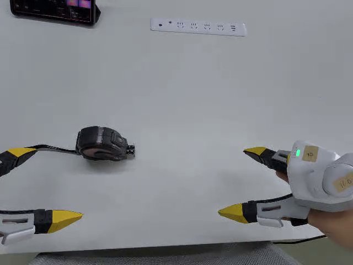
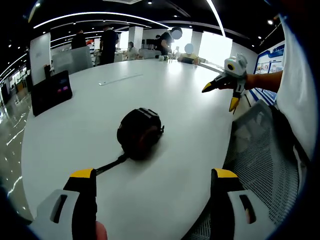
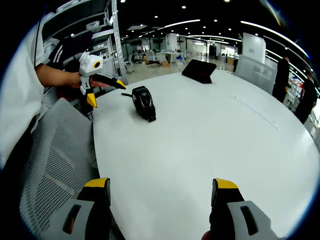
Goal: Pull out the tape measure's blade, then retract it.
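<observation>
A black tape measure (image 1: 102,144) lies on the white table (image 1: 182,94), its blade tip facing right and a black strap trailing left. In the left gripper view the tape measure (image 2: 140,131) sits just ahead of the jaws. My left gripper (image 1: 41,185) stands open at the table's left front, apart from the case; it also appears in the right gripper view (image 3: 104,90). My right gripper (image 1: 251,182) is open at the right front, well away from the tape measure (image 3: 144,102), with nothing between its yellow fingertips (image 1: 231,212).
A white power strip (image 1: 198,26) lies at the far middle of the table and a dark tablet (image 1: 55,10) stands at the far left. A mesh chair (image 2: 255,160) sits against the near edge. People stand in the room beyond.
</observation>
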`<state>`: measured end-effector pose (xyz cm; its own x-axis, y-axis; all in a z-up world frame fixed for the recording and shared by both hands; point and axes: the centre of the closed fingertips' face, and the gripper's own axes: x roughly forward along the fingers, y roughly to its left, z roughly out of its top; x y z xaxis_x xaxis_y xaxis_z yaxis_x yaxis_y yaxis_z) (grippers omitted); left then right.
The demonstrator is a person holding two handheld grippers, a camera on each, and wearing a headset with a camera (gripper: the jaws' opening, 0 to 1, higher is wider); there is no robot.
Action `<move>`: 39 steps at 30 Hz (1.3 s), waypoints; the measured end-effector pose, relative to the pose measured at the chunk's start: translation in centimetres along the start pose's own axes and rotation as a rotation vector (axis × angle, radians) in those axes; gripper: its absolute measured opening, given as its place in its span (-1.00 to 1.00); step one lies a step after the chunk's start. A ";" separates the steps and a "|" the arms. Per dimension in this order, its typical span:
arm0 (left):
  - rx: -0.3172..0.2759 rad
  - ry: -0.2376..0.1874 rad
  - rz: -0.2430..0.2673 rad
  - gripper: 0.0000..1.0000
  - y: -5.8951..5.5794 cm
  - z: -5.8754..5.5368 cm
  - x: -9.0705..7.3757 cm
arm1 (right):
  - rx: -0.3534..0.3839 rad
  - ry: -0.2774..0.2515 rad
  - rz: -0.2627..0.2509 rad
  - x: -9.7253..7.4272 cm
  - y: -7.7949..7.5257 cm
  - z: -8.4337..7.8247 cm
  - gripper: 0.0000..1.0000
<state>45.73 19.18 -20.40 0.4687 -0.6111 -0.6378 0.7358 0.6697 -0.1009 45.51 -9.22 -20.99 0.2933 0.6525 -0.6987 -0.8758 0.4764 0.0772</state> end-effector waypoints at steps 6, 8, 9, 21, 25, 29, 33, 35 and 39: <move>0.010 0.005 -0.003 0.85 0.1 0.1 0.2 | -0.008 0.001 0.006 0.1 0.1 0.1 0.64; 0.016 0.008 -0.006 0.85 0.3 0.1 0.3 | -0.012 0.001 0.008 0.2 0.0 0.2 0.64; 0.019 0.010 -0.006 0.85 0.3 0.2 0.4 | -0.014 -0.001 0.008 0.2 -0.1 0.3 0.64; 0.040 0.011 -0.008 0.83 1.0 0.5 0.6 | -0.034 0.006 0.015 0.6 -0.3 0.6 0.62; 0.056 0.019 -0.016 0.81 1.0 0.3 0.8 | -0.045 0.009 0.018 0.7 -0.5 0.8 0.62; 0.071 0.025 -0.023 0.80 1.2 0.5 1.1 | -0.060 0.009 0.022 1.1 -0.9 1.4 0.62; 0.085 0.026 -0.025 0.80 1.7 1.0 1.4 | -0.073 0.007 0.028 1.4 -1.1 1.8 0.62; 0.091 0.028 -0.025 0.80 1.9 1.1 1.6 | -0.080 0.008 0.033 1.6 -1.1 2.0 0.62; 0.103 0.034 -0.027 0.80 2.3 1.3 1.8 | -0.092 0.010 0.042 2.0 -1.2 2.3 0.62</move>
<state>48.90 19.06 -20.81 0.4324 -0.6122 -0.6620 0.7951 0.6051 -0.0402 48.01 -7.18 -20.84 0.2518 0.6648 -0.7033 -0.9191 0.3918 0.0413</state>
